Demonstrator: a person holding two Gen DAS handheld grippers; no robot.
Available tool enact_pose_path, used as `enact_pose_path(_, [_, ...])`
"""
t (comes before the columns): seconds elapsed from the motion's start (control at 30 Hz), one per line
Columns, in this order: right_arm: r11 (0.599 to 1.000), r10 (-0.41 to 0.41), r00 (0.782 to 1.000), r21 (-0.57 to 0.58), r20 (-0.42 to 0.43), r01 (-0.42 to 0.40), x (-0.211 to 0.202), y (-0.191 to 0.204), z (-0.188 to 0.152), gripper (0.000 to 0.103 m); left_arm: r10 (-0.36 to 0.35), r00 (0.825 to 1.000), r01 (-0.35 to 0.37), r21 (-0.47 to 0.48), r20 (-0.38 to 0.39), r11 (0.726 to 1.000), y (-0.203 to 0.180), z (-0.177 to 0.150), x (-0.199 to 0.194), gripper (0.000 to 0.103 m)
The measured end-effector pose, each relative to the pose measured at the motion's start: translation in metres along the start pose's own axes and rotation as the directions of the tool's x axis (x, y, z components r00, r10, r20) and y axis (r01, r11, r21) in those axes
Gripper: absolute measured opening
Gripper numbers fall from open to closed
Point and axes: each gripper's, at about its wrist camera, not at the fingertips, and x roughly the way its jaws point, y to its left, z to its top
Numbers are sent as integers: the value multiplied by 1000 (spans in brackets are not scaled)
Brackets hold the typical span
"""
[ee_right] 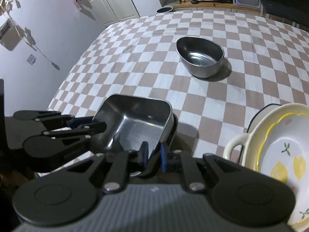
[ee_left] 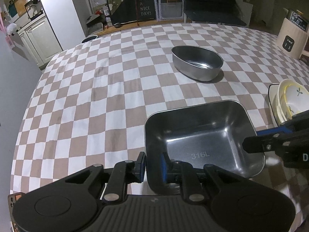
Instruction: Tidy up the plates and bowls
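Note:
A rectangular steel dish (ee_left: pixel 202 135) (ee_right: pixel 135 123) stamped "316L" is gripped from two sides. My left gripper (ee_left: pixel 153 166) (ee_right: pixel 96 123) is shut on the rim of one side wall, one pad outside and one inside. My right gripper (ee_right: pixel 154 155) (ee_left: pixel 253 138) is shut on the opposite rim. An oval steel bowl (ee_left: pixel 197 61) (ee_right: pixel 200 58) stands empty farther back on the table. To the right is a stack of cream and yellow-rimmed ceramic dishes (ee_left: pixel 289 100) (ee_right: pixel 280 145), the top one painted with lemons. A dark edge shows under the held dish in the right wrist view; I cannot tell what it is.
The checkered tablecloth (ee_left: pixel 96 96) (ee_right: pixel 135 67) covers the table, whose left edge drops off toward a white wall. A cream appliance (ee_left: pixel 291 36) stands at the far right corner. Cabinets and shelves lie beyond the far edge.

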Motion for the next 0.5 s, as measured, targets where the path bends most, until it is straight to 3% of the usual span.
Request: enact_pose_path(0.5, [1000,-25,1000,-11,-10,25,5,-2,1,16,-12,1000,12,-5,9,1000,-3,1,-3,20])
